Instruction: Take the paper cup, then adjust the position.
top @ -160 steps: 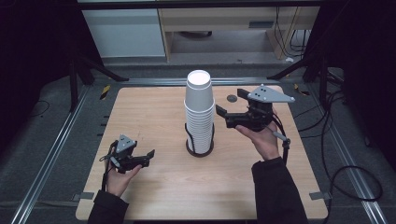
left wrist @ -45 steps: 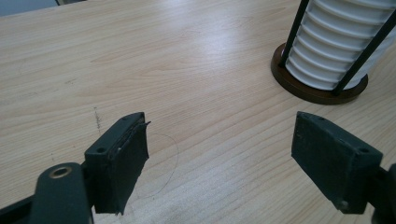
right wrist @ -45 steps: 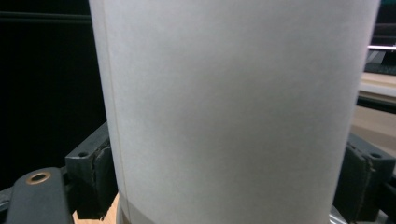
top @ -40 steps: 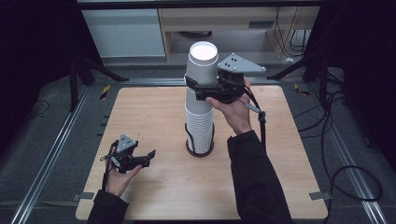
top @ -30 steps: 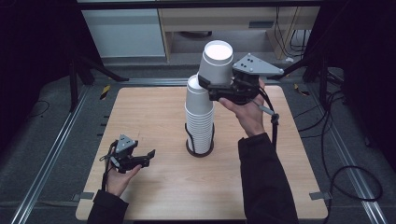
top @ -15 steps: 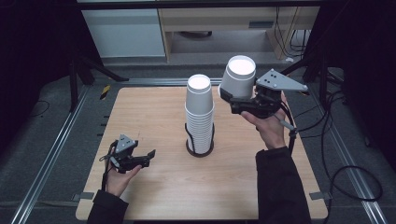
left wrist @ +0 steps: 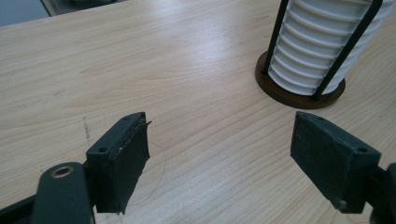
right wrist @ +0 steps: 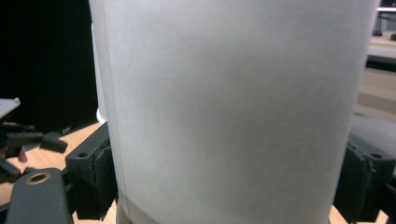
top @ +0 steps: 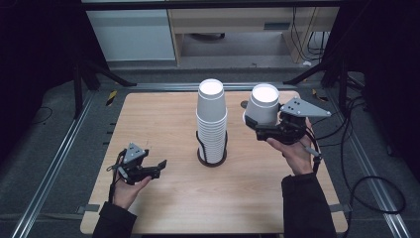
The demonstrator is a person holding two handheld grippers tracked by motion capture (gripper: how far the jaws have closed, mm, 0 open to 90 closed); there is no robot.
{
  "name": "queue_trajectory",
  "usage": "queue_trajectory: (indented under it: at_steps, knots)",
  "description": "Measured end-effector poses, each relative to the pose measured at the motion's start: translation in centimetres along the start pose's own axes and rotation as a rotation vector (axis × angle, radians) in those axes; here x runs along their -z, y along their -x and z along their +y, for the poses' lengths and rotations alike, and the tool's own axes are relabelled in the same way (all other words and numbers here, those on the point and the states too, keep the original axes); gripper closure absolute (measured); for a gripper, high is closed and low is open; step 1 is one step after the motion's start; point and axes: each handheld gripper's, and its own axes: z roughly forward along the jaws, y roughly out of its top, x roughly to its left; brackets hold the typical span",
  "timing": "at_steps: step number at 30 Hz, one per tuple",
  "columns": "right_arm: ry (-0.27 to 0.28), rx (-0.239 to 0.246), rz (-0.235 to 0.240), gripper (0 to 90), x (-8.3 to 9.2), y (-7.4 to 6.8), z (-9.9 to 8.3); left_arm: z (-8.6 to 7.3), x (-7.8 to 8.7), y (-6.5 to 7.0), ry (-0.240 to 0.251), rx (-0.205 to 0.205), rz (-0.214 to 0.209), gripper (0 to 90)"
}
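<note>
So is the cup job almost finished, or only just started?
Only just started, it looks like. Done: one white cup is off the stack and sits upside down in the right gripper, jaws pressed on its sides, above the table to the right of the stack. In hand: carrying that cup. Left: setting it down, and the tall stack in its holder. The left gripper waits open.

The paper cup (top: 263, 105) is plain white, as is the ribbed stack of cups (top: 212, 119). Its holder (left wrist: 299, 95) has a dark brown base and black rods. The tabletop (top: 163, 124) is pale wood-grain. Both claws are black, the right claw (top: 257, 125) and the left claw (top: 159, 168), each topped with a grey plate.
</note>
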Motion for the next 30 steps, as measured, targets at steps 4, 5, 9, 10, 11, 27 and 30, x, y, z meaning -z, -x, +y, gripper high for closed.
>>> queue_trajectory:
  at_steps: [4, 5, 9, 10, 11, 27, 30]
  knots:
    - [-0.021, 0.004, 0.006, 12.8, 0.2, -0.1, -1.0, 0.1, 0.0, 0.1, 0.002, -0.002, -0.011, 19.0]
    - [-0.033, 0.007, 0.014, 12.8, 0.2, -0.2, -1.5, 0.1, 0.1, 0.1, 0.001, -0.002, -0.013, 19.1]
    - [-0.054, 0.011, 0.034, 12.9, 0.2, -0.5, -2.5, 0.2, 0.2, 0.2, 0.003, -0.008, -0.020, 19.2]
    - [-0.059, 0.014, 0.042, 12.8, 0.2, -0.6, -2.7, 0.3, 0.3, 0.3, 0.004, -0.008, -0.024, 19.4]
    - [-0.066, 0.014, 0.053, 12.8, 0.1, -0.7, -2.9, 0.3, 0.3, 0.3, 0.006, -0.008, -0.026, 19.5]
    - [-0.168, 0.055, 0.157, 12.8, -1.1, -2.6, -6.2, 1.0, 0.9, 0.9, 0.017, -0.020, -0.085, 20.1]
    - [-0.175, 0.060, 0.187, 12.9, -1.3, -2.9, -6.6, 1.1, 1.0, 1.1, 0.018, -0.027, -0.106, 20.1]
